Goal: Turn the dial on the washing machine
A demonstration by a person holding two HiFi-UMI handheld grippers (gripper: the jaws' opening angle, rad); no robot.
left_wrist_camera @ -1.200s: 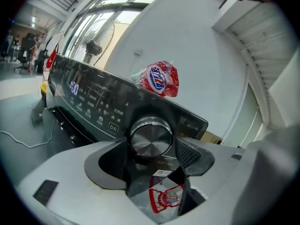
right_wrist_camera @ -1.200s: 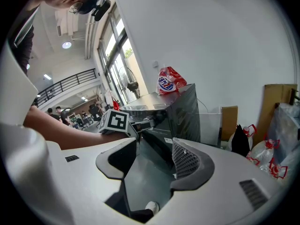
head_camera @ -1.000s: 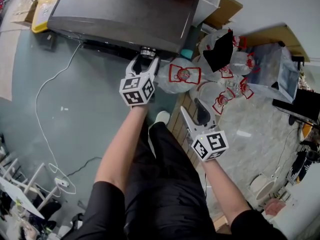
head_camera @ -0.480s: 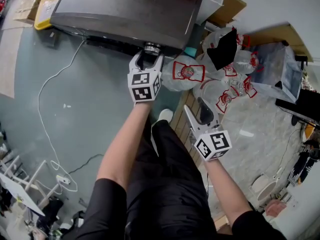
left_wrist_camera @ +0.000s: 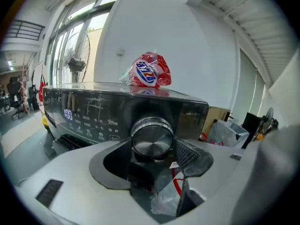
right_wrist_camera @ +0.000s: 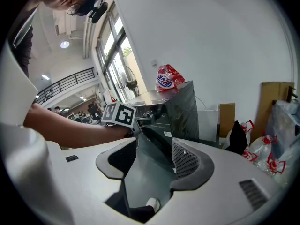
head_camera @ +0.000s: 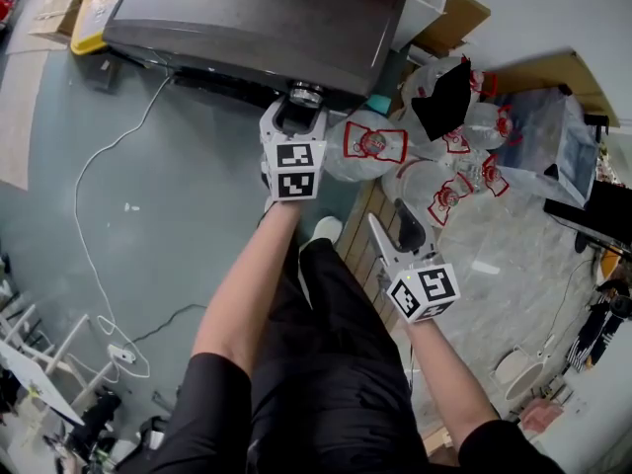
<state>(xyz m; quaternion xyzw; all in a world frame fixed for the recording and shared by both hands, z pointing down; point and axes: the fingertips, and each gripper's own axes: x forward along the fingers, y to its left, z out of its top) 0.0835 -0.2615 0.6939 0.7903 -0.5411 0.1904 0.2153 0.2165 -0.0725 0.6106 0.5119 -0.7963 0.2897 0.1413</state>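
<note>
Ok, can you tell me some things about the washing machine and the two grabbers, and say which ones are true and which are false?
1. A red and white bag sits on top of the washing machine. True.
2. The right gripper is holding the dial. False: its jaws are apart with nothing between them, away from the machine. It is the left gripper whose jaws sit on either side of the dial.
3. Blue digits glow on the machine's front panel. True.
4. The dial is bright red. False: it is shiny silver metal.
5. A white cable lies on the floor. True.
</note>
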